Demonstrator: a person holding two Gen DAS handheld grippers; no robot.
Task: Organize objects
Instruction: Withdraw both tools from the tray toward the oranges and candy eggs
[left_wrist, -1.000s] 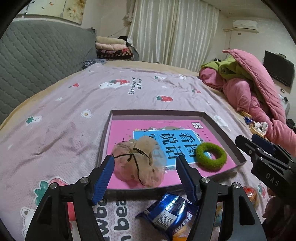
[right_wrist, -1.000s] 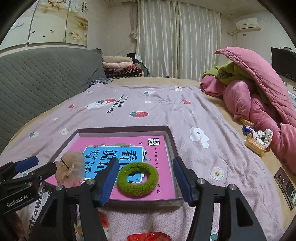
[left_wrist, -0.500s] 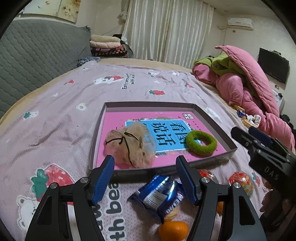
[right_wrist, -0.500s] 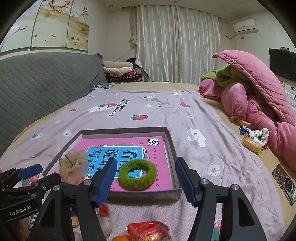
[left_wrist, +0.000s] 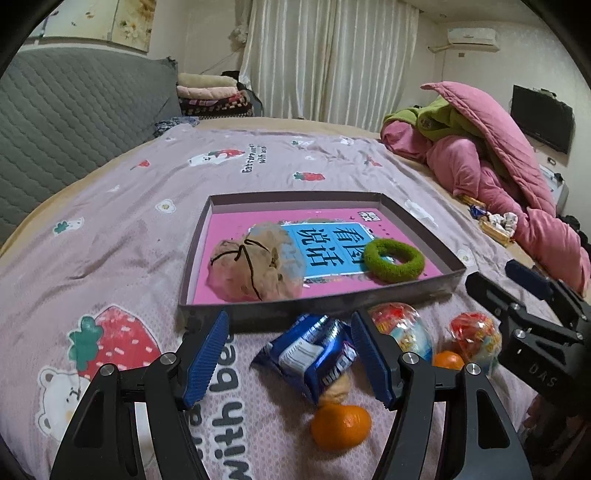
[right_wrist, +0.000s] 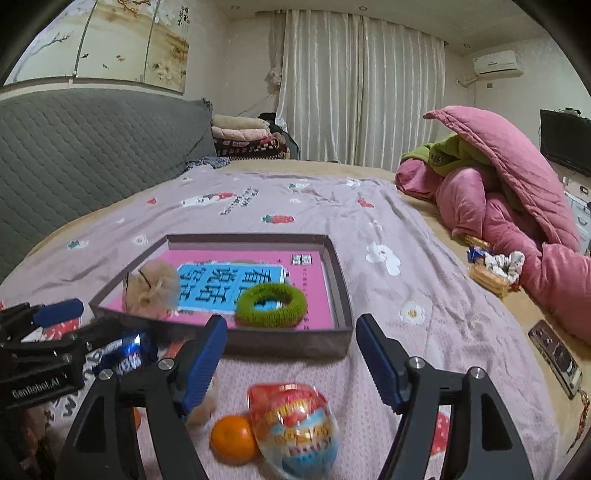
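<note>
One fuzzy green ring

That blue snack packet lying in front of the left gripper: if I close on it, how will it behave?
The blue snack packet looks crinkled and glossy, so it will probably crumple and may slip between the pads. It looks puffy, likely light for its size. It lies against an orange, which may roll if nudged.

snack cup smeared with blur, second orange half behind the left gripper
</note>
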